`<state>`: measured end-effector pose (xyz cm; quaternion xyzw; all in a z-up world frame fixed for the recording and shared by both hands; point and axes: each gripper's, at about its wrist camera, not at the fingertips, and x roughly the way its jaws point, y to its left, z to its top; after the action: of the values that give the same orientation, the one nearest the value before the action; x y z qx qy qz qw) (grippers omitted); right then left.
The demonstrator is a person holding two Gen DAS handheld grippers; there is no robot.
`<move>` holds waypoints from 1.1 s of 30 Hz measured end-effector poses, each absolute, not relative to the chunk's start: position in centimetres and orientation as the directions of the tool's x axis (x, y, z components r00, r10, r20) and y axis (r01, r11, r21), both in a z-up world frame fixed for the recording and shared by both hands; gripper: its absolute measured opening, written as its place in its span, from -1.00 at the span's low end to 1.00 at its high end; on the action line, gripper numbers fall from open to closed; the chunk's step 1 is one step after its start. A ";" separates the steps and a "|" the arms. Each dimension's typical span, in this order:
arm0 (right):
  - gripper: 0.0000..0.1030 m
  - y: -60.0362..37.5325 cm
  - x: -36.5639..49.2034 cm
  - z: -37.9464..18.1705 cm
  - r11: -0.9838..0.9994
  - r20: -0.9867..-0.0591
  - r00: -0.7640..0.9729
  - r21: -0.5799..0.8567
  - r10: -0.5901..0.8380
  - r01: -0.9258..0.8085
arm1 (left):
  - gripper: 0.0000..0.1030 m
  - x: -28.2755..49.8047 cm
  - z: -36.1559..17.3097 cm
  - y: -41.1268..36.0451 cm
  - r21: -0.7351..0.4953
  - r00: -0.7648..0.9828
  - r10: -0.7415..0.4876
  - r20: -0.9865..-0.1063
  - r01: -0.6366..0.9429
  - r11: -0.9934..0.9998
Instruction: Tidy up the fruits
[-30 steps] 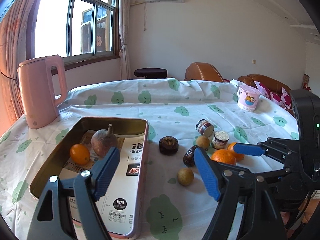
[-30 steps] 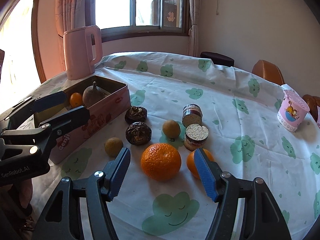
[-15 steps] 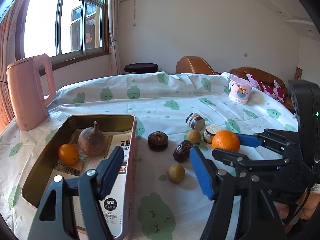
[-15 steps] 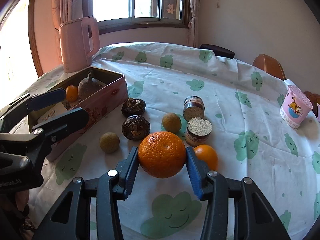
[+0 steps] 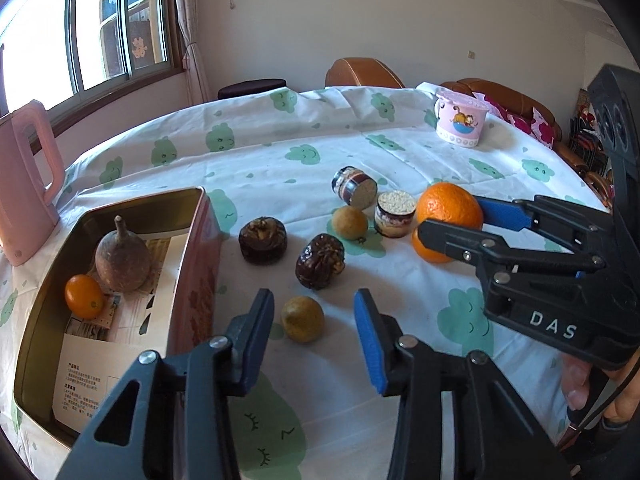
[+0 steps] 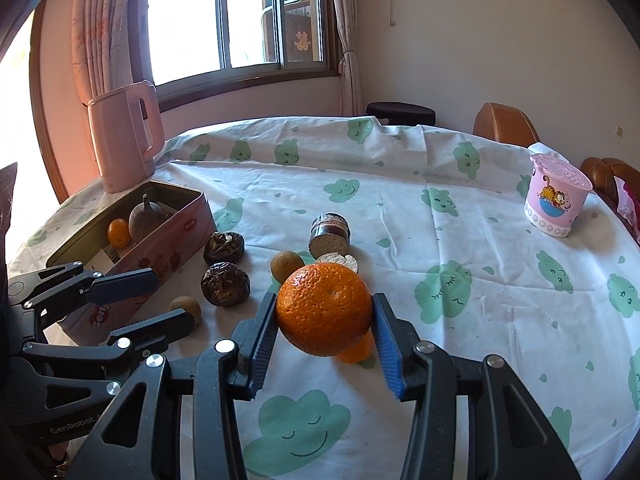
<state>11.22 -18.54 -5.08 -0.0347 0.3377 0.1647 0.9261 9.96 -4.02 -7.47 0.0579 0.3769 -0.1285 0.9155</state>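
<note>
My right gripper [image 6: 325,338] is shut on a large orange [image 6: 324,307] and holds it above the table; it also shows in the left wrist view [image 5: 449,205]. A smaller orange [image 6: 356,350] lies under it. My left gripper [image 5: 314,334] is open, low over a small brown-yellow fruit [image 5: 302,318] that sits between its fingers. The pink tin [image 5: 192,264] at the left holds a brown pear-like fruit [image 5: 122,255] and a small orange [image 5: 84,297]. Two dark wrinkled fruits [image 5: 320,260] and another small brown fruit [image 5: 349,222] lie on the cloth.
Two small jars [image 5: 354,190] lie and stand behind the fruits. A pink kettle [image 6: 124,136] stands at the far left behind the tin. A pink cartoon cup [image 6: 556,200] stands at the far right. Chairs and a sofa lie beyond the table.
My right gripper has closed on the large orange and lifted it off the cloth. My left gripper has moved right and lower, from over the tin to around the small brown-yellow fruit.
</note>
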 end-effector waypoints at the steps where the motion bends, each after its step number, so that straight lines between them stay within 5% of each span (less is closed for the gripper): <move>1: -0.06 -18.6 11.2 -5.1 0.943 -0.636 0.717 0.050 0.285 -0.330 | -0.20 10.2 -7.7 -4.1 0.006 0.671 -0.194 -0.716 0.284 0.959; 14: -0.06 -18.5 11.3 -5.3 0.937 -0.644 0.704 0.061 0.300 -0.344 | -0.49 12.2 -8.9 -4.3 -0.004 0.611 -0.173 -0.772 0.267 0.964; 33: -0.06 -18.6 10.4 -4.6 0.923 -0.594 0.729 0.066 0.341 -0.378 | -0.49 9.7 -6.0 -2.7 0.008 0.776 -0.143 -0.614 0.187 0.982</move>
<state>10.44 -18.58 -4.61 -0.0299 0.3133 0.1936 0.9292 9.68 -2.65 -6.02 0.0343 0.3227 -0.0876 0.9418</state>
